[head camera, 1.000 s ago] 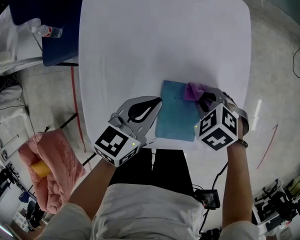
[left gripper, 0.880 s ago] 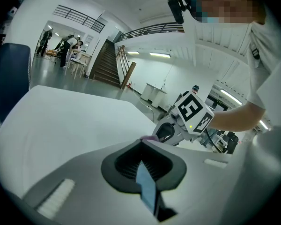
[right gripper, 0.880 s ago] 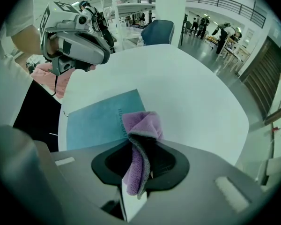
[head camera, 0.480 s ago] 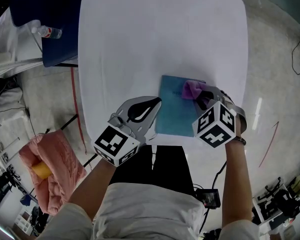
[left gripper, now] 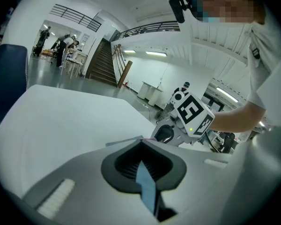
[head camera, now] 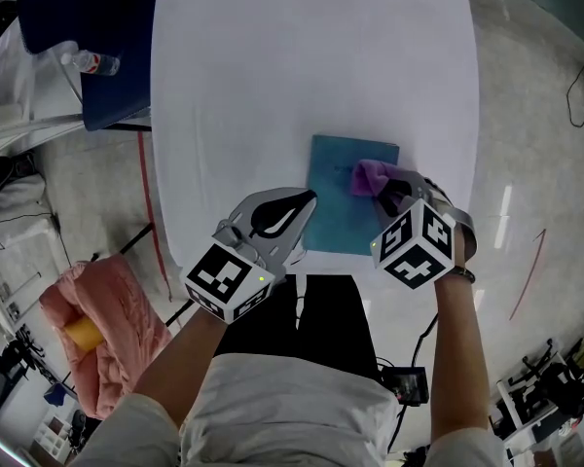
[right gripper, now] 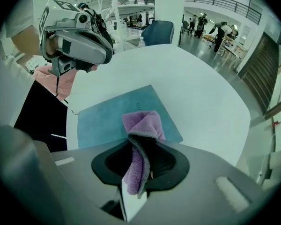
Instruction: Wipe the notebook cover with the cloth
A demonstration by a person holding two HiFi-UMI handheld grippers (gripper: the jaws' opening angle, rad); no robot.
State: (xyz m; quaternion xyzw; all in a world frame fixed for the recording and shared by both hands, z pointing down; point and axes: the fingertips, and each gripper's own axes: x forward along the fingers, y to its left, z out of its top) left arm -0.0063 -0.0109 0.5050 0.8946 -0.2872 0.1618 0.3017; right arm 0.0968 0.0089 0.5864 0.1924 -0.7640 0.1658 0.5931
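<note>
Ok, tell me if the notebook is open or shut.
Shut: the flat teal notebook shows only its cover, purple cloth on it.

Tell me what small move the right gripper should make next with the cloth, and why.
Probably sweep the purple cloth leftward across the teal notebook. The right gripper holds it at the cover's far right part, the rest of the cover lies bare, and the left gripper clamps the near left edge steady.
</note>
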